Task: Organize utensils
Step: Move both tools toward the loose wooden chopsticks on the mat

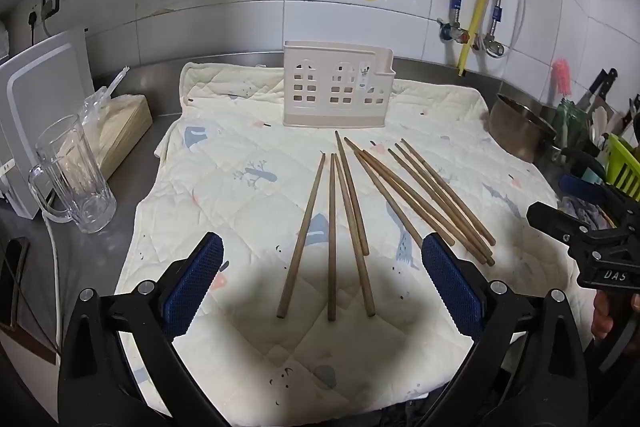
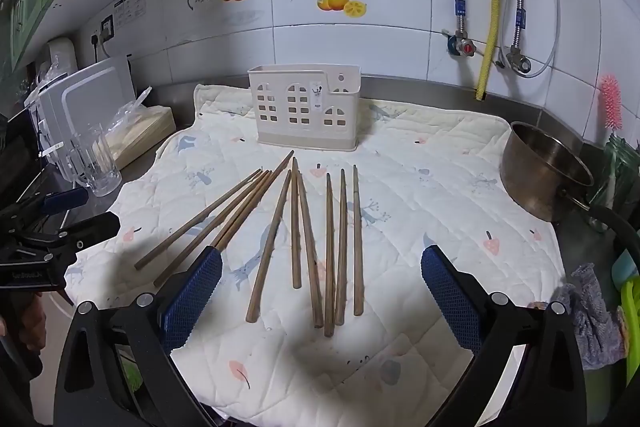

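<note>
Both pairs of our jaws stand wide apart and hold nothing: our left gripper (image 1: pixel 322 279) and our right gripper (image 2: pixel 321 287) hang tilted down over the near edge of a quilted cloth (image 2: pixel 420 195). Between and just beyond the blue pads (image 1: pixel 196 283) lie the wooden chopsticks (image 2: pixel 296 227), loose on the cloth in a rough fan, tips toward the wall. Past them stands the cream utensil holder (image 2: pixel 304 107), upright at the cloth's far edge. We see a glass mug (image 1: pixel 76 179) off to the left and a steel pot (image 2: pixel 544 171) to the right
</note>
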Tool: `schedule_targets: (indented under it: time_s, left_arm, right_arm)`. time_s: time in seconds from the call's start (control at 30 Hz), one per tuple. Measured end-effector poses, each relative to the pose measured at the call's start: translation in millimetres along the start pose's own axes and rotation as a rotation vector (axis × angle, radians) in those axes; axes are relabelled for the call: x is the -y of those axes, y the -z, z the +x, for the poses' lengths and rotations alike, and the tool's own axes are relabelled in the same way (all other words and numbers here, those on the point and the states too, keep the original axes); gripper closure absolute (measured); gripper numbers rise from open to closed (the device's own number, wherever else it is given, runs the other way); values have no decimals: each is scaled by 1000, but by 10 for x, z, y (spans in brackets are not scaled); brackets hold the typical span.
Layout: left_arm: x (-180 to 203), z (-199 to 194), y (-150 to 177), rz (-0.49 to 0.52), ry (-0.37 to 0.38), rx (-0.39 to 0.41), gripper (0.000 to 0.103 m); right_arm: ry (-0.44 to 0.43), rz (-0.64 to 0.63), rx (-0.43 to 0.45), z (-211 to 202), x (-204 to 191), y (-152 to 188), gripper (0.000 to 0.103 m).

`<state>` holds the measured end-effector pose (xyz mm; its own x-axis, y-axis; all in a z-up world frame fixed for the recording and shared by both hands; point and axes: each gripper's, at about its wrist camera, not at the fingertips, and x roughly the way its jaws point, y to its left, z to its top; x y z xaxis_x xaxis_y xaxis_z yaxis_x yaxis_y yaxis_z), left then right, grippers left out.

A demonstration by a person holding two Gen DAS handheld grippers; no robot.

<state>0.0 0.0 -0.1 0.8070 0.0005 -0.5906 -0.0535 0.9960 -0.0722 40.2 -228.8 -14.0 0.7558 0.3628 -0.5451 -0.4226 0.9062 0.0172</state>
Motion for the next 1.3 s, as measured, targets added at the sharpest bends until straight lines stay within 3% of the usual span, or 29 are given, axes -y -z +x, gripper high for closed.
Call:
schedule_targets:
  time_s: [1.3]
  left_arm:
    - [-125, 183, -32, 7, -21, -27, 5]
  right_arm:
    - [-15, -3, -42, 190, -37, -34, 6]
